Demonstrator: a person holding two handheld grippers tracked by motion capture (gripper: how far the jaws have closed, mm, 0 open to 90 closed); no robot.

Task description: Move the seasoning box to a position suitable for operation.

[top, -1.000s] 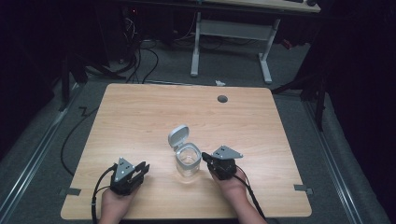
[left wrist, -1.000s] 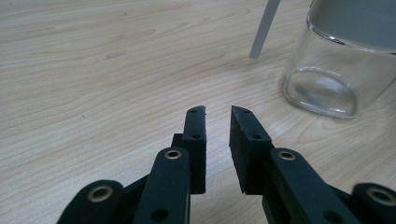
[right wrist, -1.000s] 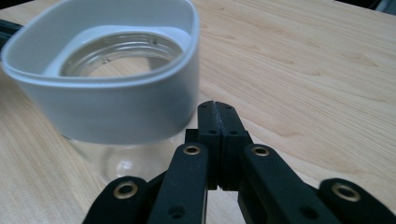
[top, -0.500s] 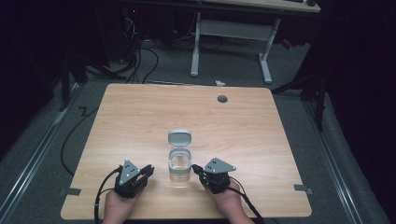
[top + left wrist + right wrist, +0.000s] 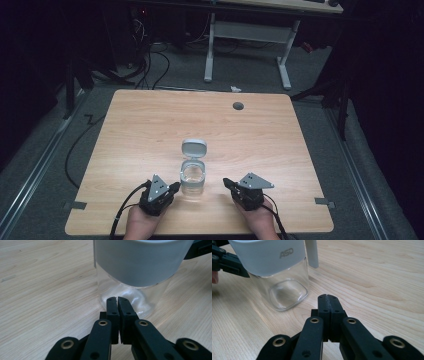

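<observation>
Clear glass jar (image 5: 193,178) with grey collar, lid (image 5: 194,148) flipped open behind, upright near the front edge of the wooden table (image 5: 140,130). Just beside it on the left, left gripper (image 5: 172,187), jaws pressed together, holding nothing. Farther off on the right, right gripper (image 5: 227,182), jaws likewise closed, empty.

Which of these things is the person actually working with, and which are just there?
In use:
- clear jar with its flip lid open
- left gripper, shut, right by the jar
- right gripper, shut, a little apart from it

Just there:
- wooden table
- grey grommet in the table
- white desk frame behind
- floor cables
</observation>
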